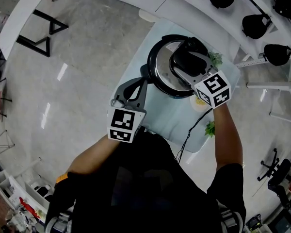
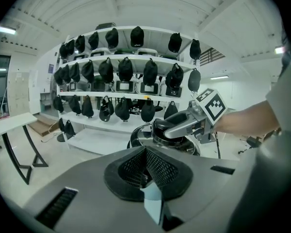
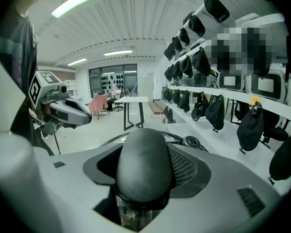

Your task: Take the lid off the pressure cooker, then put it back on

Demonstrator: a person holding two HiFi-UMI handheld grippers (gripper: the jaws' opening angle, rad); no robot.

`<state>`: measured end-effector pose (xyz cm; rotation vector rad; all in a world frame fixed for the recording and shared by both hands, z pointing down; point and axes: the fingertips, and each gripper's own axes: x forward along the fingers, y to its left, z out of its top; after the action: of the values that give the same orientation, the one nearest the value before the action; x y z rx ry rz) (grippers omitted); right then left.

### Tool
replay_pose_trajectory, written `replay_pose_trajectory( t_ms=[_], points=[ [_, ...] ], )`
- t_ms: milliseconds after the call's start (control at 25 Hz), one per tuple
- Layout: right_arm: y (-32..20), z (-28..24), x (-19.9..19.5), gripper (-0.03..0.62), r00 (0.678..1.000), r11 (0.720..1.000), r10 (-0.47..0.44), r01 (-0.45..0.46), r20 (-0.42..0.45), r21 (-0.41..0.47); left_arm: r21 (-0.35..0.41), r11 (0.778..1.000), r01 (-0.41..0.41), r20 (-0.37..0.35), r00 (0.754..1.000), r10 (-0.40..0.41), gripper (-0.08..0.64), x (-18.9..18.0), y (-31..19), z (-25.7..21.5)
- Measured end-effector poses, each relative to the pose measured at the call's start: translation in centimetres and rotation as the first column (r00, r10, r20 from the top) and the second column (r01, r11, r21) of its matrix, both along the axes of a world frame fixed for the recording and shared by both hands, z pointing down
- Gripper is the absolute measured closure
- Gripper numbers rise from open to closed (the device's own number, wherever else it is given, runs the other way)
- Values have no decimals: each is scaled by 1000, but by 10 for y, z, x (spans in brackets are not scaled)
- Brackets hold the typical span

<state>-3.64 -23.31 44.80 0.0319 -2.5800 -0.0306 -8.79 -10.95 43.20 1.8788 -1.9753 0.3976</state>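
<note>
The right gripper (image 1: 184, 62) is clamped on the black knob (image 3: 144, 161) of the lid (image 1: 161, 68), which appears seated on the pressure cooker (image 1: 153, 83) near the counter's (image 1: 167, 118) far edge. The left gripper (image 1: 138, 85) hangs just beside the cooker, jaws together on nothing (so no brace). A crooked pull could drag the cooker or slip off the rounded knob.

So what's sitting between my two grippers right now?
The cooker's steel lid, in the head view: left gripper at its edge, right gripper clamping its handle.

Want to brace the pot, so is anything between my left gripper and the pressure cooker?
Nothing visible. The left gripper, jaws together and empty, faces the pressure cooker across open space; the right gripper clamps its lid handle.
</note>
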Motion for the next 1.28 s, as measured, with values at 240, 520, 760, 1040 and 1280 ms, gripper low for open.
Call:
replay_pose_trajectory(
  t_ms=[240, 520, 760, 1040, 1280],
  points=[
    [-2, -1, -2, 299, 1000, 1000, -17, 17, -5, -1, -2, 1000, -6, -3, 1000, 6, 552, 0, -1, 2],
    [-12, -1, -8, 301, 995, 995, 99, -98, -10, 18, 2, 1000, -24, -7, 1000, 24, 552, 6, -8, 2],
    [-6, 1, -6, 301, 996, 995, 91, -90, -12, 28, 2, 1000, -22, -12, 1000, 22, 553, 7, -7, 3],
    [-4, 0, -5, 299, 999, 998, 48, -48, -5, 30, 1, 1000, -23, -15, 1000, 23, 552, 6, -4, 4],
    [-5, 2, -6, 301, 997, 996, 79, -79, -16, 30, 10, 999, -35, -22, 999, 35, 552, 13, -4, 2]
  ],
)
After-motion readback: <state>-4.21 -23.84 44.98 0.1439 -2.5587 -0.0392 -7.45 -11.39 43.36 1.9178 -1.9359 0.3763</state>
